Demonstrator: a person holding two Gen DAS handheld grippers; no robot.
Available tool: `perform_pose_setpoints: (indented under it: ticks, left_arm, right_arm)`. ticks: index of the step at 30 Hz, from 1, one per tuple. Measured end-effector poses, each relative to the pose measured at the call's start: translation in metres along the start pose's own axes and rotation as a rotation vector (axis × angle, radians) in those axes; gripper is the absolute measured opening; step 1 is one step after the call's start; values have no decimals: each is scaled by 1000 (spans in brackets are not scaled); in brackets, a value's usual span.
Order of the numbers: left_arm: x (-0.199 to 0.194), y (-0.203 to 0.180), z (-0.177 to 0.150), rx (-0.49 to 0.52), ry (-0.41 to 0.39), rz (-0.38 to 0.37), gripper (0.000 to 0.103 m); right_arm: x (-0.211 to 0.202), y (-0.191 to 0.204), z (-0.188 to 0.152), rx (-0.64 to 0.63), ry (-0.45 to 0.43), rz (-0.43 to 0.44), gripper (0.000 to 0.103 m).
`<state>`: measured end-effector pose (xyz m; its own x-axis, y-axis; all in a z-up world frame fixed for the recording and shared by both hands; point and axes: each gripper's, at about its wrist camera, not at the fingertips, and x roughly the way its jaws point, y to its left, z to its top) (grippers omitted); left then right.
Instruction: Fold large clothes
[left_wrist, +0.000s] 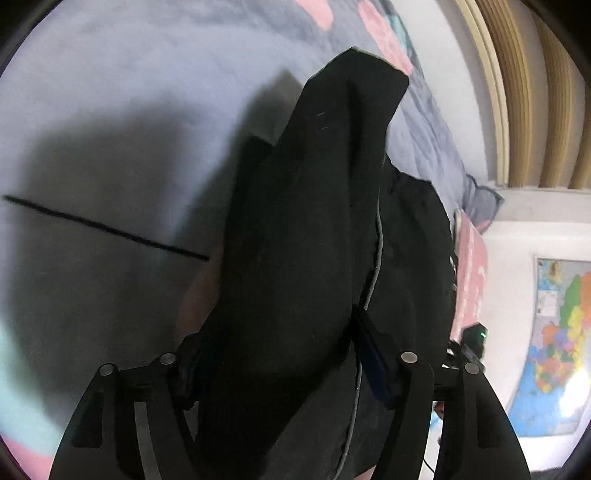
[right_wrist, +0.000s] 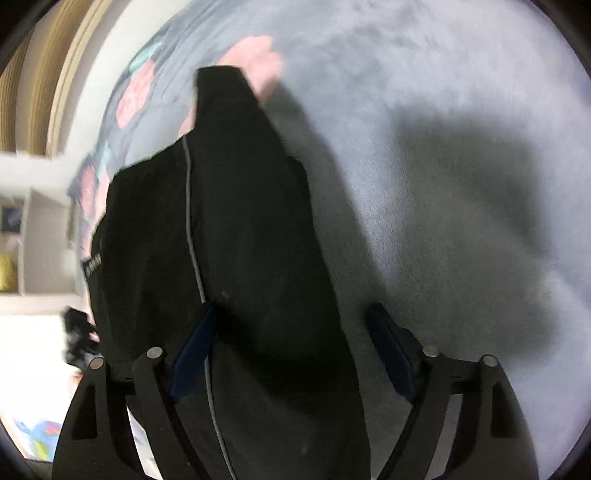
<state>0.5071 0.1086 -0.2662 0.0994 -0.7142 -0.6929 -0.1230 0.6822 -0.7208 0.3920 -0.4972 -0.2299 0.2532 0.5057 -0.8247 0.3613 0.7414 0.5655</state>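
Grey blanket (right_wrist: 443, 129) w/ black garment (right_wrist: 240, 221); no containers seen.

We cannot read the small white lettering (right_wrist: 92, 263) on the black garment (right_wrist: 236, 236); it is blurred. The garment's lower part runs off the bottom edge. It hides the left gripper's (left_wrist: 280, 332) left finger. The wall map (left_wrist: 561, 332) is cut by the frame.

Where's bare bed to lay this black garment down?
Bare blanket is left of the garment in the left view, above the black line. In the right view, bare blanket runs right of the garment. The bed's floral edge side is crowded by fabric.
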Motion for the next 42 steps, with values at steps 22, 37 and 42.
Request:
perform_pose_setpoints:
  ticks: [22,37,42]
  left_arm:
    - [16,-19,-17,17,-95,-58,42]
    - [-103,-147,-151,239,-264,-234,31]
    - [-159,-137,-191,283,-295,-269,31]
  right_arm:
    - [28,36,8,-136,78,231,53]
    - [-129,133,-126,-367,-144,307,32]
    - [-180,148,-185,-399,-177,314,32]
